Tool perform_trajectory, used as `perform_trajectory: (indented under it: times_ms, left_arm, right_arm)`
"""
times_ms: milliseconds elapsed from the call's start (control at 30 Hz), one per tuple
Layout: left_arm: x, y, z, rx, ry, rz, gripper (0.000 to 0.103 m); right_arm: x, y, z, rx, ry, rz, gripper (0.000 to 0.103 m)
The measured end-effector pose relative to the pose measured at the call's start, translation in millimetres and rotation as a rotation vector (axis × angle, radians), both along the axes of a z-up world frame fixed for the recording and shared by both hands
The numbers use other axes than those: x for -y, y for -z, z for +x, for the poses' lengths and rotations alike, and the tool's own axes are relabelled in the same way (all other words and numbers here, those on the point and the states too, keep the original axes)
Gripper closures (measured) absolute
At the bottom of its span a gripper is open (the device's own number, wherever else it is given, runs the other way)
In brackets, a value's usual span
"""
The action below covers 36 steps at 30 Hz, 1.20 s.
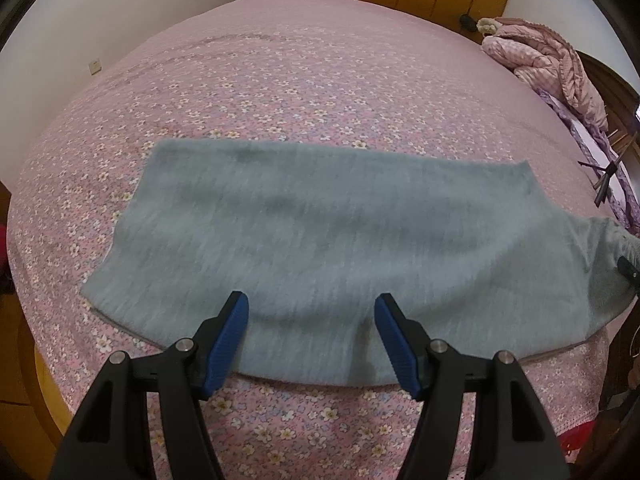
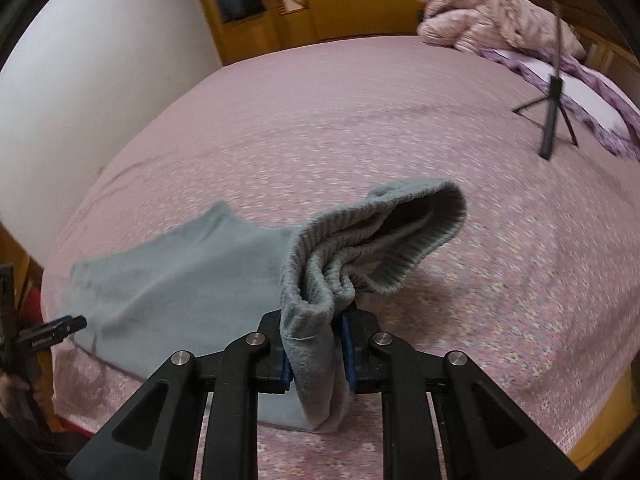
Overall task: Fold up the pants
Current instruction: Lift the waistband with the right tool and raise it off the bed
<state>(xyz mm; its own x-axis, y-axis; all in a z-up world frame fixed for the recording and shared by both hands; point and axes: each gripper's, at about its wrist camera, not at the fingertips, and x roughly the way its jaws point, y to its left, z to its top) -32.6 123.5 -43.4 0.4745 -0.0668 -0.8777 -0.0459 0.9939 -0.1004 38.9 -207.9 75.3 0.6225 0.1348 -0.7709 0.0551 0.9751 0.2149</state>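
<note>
Grey pants (image 1: 320, 240) lie flat across the pink flowered bed (image 1: 280, 80), near its front edge. My left gripper (image 1: 312, 320) is open, its blue-padded fingers (image 1: 228, 340) hovering over the near edge of the pants, holding nothing. My right gripper (image 2: 314, 356) is shut on the ribbed waistband (image 2: 360, 248) of the pants and holds that end lifted off the bed; the rest of the pants (image 2: 172, 280) trails to the left on the bed. The other gripper's tip (image 2: 60, 330) shows at the left edge.
A bunched pink quilt (image 1: 548, 64) lies at the far right of the bed. A black tripod (image 2: 550, 116) stands on the bed at the right. Wooden wardrobes (image 2: 320, 0) line the far wall. The bed's front edge is close below both grippers.
</note>
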Motion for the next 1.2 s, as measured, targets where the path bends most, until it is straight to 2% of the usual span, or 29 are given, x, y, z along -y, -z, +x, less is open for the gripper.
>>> perform_trajectory:
  times_ms: [567,1200]
  left_arm:
    - [-20.9,-10.8,-12.3,0.018,-0.048,-0.028,0.034]
    - [-28.6,-13.9,-12.1,0.028,-0.057,-0.035,0.034]
  right_arm:
    - [-50.8,-14.7,8.1,0.033,-0.153,-0.026,0.084]
    - [-115.3,-25.9,21.9,0.062,-0.320,0.008,0.084]
